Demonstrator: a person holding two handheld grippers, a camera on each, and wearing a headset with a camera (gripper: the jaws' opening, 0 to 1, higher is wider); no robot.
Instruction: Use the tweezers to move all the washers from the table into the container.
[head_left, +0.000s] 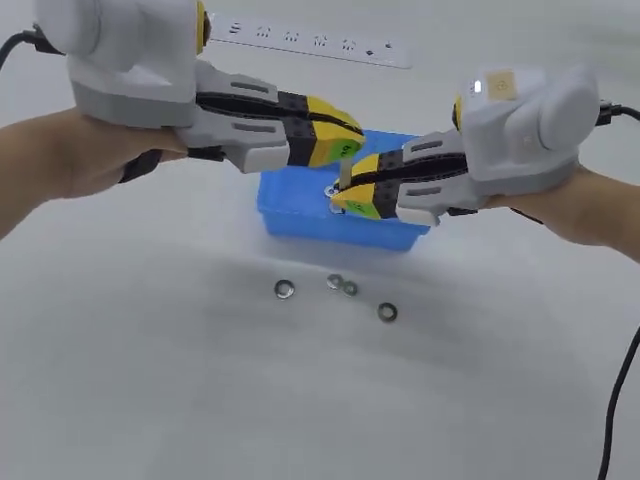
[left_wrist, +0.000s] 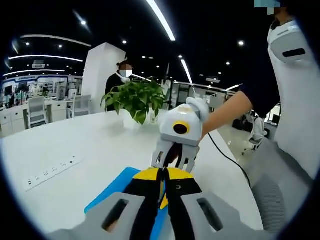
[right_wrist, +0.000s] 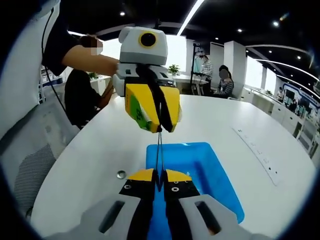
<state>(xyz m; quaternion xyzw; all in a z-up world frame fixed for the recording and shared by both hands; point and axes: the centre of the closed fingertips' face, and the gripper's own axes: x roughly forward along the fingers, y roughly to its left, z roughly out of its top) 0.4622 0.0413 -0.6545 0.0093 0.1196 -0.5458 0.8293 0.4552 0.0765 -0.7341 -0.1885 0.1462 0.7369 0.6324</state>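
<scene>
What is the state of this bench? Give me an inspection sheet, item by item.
Surface: white table.
Job's things: blue container; four washers loose on the table in front of it; tweezers running between the two grippers.
Clutter: power strip beyond the container.
Grippers: left gripper and right gripper over the container, fingers apparently shut on the tweezers.
Cables: black cables trail from both grippers.
Surroundings: open office, potted plant, seated people.

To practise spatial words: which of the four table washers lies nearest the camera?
The rightmost washer, lying lower in the head view than the other three.
</scene>
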